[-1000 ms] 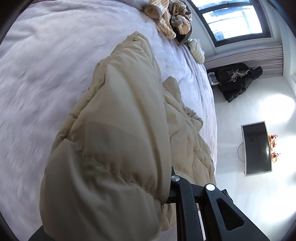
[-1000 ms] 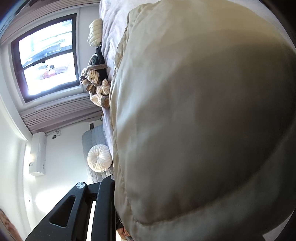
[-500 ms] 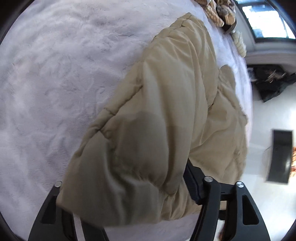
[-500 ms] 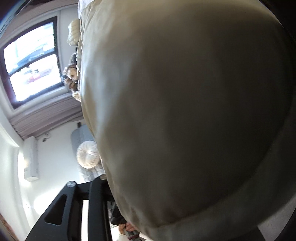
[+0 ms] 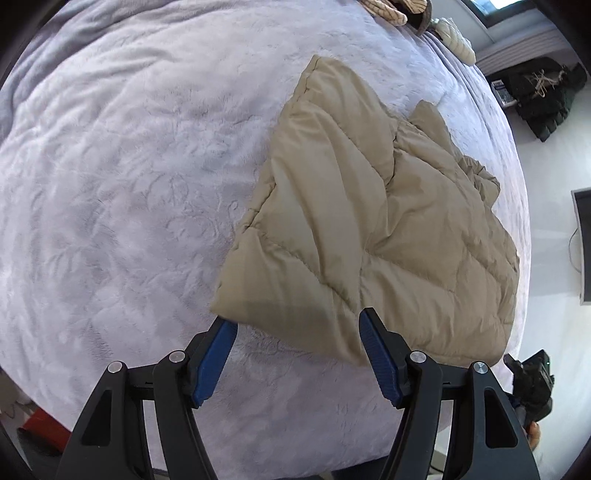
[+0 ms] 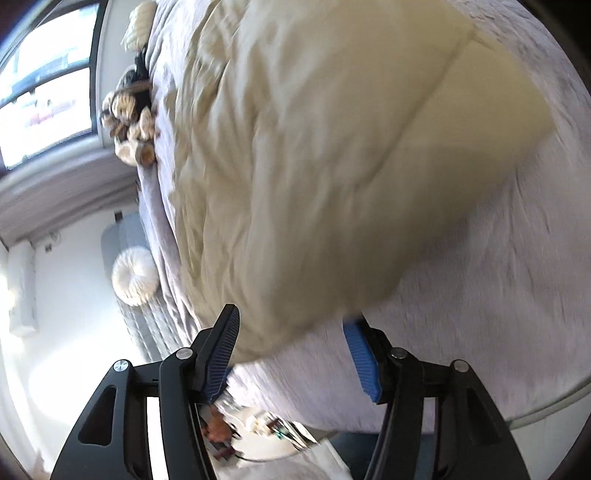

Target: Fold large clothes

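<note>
A beige quilted puffer jacket [image 5: 373, 221] lies folded on the lilac bed cover [image 5: 129, 184], right of the middle in the left wrist view. My left gripper [image 5: 295, 325] is open just at the jacket's near edge, with its blue pads on either side of that edge and nothing held. In the right wrist view the jacket [image 6: 332, 166] fills most of the frame, blurred. My right gripper [image 6: 291, 325] is open at the jacket's near corner and holds nothing.
Striped plush toys and a cushion [image 5: 399, 11] lie at the bed's far end under a window. A black bag [image 5: 539, 92] and a monitor [image 5: 583, 243] are on the white floor to the right. A round white cushion [image 6: 135, 275] sits on a grey seat.
Both grippers have opened and let go of the jacket, which dropped flat onto the bed. Both have pulled back from it.
</note>
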`<state>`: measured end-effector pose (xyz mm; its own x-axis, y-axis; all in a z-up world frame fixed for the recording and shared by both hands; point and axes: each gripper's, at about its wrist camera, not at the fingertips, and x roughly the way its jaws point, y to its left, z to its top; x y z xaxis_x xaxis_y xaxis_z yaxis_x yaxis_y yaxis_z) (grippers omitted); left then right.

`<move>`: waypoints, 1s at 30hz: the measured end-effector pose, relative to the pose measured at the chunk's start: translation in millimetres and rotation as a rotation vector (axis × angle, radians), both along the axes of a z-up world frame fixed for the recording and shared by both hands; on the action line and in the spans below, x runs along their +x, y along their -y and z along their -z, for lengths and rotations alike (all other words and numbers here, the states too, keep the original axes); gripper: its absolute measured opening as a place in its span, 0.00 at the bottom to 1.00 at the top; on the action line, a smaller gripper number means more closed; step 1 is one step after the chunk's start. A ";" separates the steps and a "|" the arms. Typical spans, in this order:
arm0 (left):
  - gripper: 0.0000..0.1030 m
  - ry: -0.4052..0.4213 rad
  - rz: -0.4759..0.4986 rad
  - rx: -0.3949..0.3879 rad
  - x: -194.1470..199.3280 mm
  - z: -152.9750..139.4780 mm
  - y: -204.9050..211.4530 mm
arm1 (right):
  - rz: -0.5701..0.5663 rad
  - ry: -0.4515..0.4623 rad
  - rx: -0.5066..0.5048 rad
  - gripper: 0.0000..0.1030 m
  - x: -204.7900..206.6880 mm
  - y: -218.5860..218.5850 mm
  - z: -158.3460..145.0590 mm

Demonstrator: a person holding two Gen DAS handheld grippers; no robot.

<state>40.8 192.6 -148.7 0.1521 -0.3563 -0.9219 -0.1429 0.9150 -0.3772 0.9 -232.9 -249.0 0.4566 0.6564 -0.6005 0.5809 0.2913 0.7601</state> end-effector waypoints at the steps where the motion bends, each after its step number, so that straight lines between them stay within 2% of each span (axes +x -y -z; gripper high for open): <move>1: 0.67 0.014 0.003 0.005 -1.8 -5.2 -1.9 | -0.020 -0.005 -0.003 0.61 7.6 -6.5 1.1; 4: 0.67 0.048 0.026 0.024 0.2 -16.5 -0.4 | -0.089 0.000 -0.018 0.61 17.4 -12.0 -9.3; 8: 0.67 0.094 0.039 0.032 1.9 -30.3 6.0 | -0.226 0.056 -0.055 0.61 50.5 -48.3 -31.2; 13: 0.68 0.112 0.017 0.023 15.3 -32.0 4.3 | -0.364 0.072 -0.109 0.61 89.0 -72.3 -50.9; 14: 0.73 0.112 0.016 0.023 17.8 -31.0 5.8 | -0.378 0.074 -0.118 0.61 88.6 -76.6 -52.7; 15: 0.93 0.116 0.015 0.026 20.2 -29.6 7.2 | -0.389 0.076 -0.125 0.61 72.7 -73.5 -54.0; 16: 1.00 0.134 0.010 0.039 21.9 -29.8 9.5 | -0.403 0.078 -0.135 0.61 72.9 -77.0 -55.5; 19: 1.00 0.155 0.023 0.062 29.7 -27.6 13.2 | -0.446 0.081 -0.172 0.61 63.1 -85.7 -65.8; 21: 1.00 0.142 0.030 0.042 36.6 -22.5 13.2 | -0.468 0.085 -0.208 0.62 66.7 -90.0 -70.6; 25: 1.00 0.118 0.033 0.023 49.9 -12.3 9.7 | -0.475 0.097 -0.264 0.78 71.5 -91.7 -78.3; 27: 1.00 0.113 0.014 0.010 56.7 -7.4 5.2 | -0.472 0.107 -0.324 0.87 76.3 -95.6 -86.2; 30: 1.00 0.102 -0.004 0.020 63.9 -1.7 2.9 | -0.473 0.122 -0.484 0.88 82.4 -104.0 -100.9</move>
<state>104.8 189.7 -147.0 0.2471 -0.3370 -0.9085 -0.1080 0.9222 -0.3714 83.3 -128.9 -148.1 0.2698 0.4723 -0.8391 0.2262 0.8160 0.5320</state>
